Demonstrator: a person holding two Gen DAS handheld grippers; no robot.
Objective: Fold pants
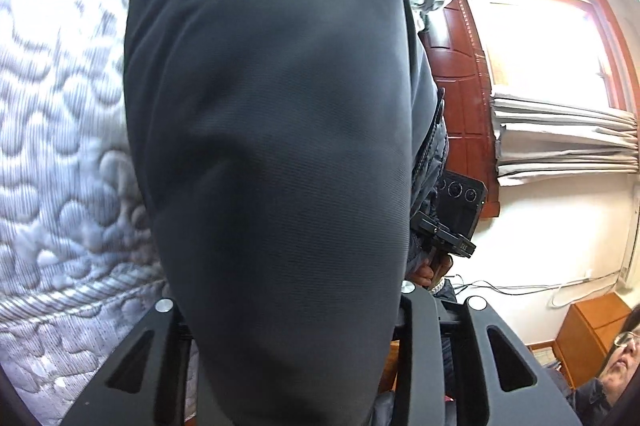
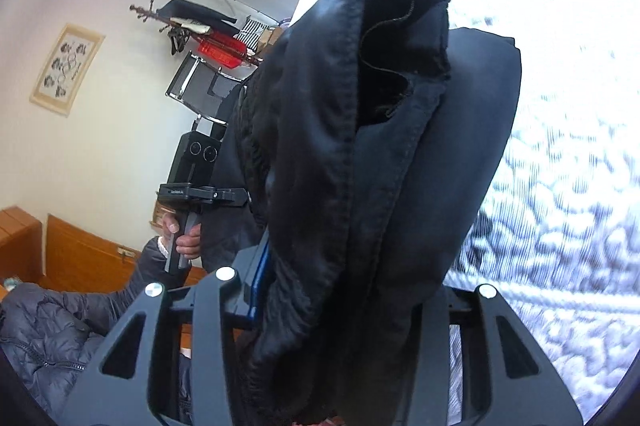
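Dark grey pants (image 1: 272, 126) fill the left wrist view, hanging smooth from my left gripper (image 1: 292, 326), which is shut on the cloth; its fingertips are hidden under it. In the right wrist view the pants (image 2: 360, 166) show a bunched, seamed edge with an opening at the top, and they hang from my right gripper (image 2: 324, 306), also shut on them. Both ends are lifted above the quilted mattress (image 1: 60, 106). Each view shows the other gripper, held in a hand: the right gripper (image 1: 448, 238) and the left gripper (image 2: 200, 192).
The white quilted mattress (image 2: 560, 186) lies below and beyond the pants. A wooden door (image 1: 460, 66), a curtain (image 1: 560, 134) and a wooden cabinet (image 1: 592, 330) stand on one side. A chair (image 2: 200, 82) and the person's padded jacket (image 2: 40, 326) are on the other.
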